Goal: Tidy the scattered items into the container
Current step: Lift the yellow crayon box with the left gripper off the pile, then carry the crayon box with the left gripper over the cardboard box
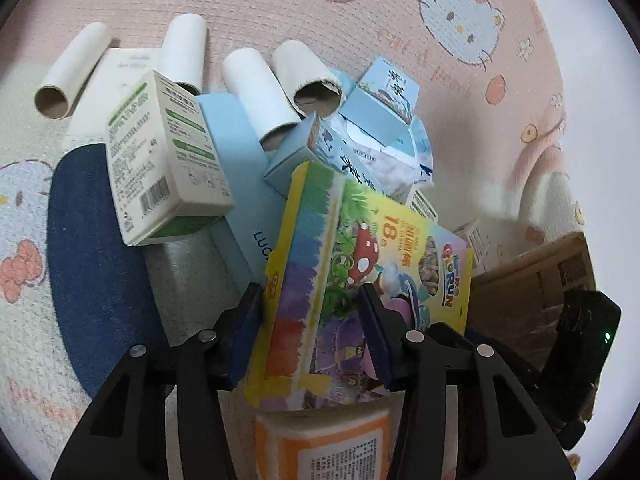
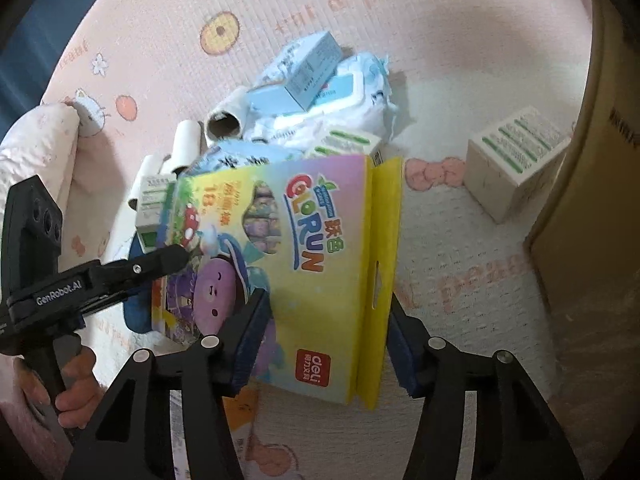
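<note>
While both grippers pinch the crayon box [image 2: 320, 264] above the rug [image 2: 460, 280], the left gripper [image 1: 316, 328] and right gripper [image 2: 328, 344] need to squeeze evenly. Lifting together looks best, then carrying it to the cardboard container [image 2: 592, 200] at the right.

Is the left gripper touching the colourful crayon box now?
Touching. Left wrist view: both pads of the left gripper press against the crayon box.
</note>
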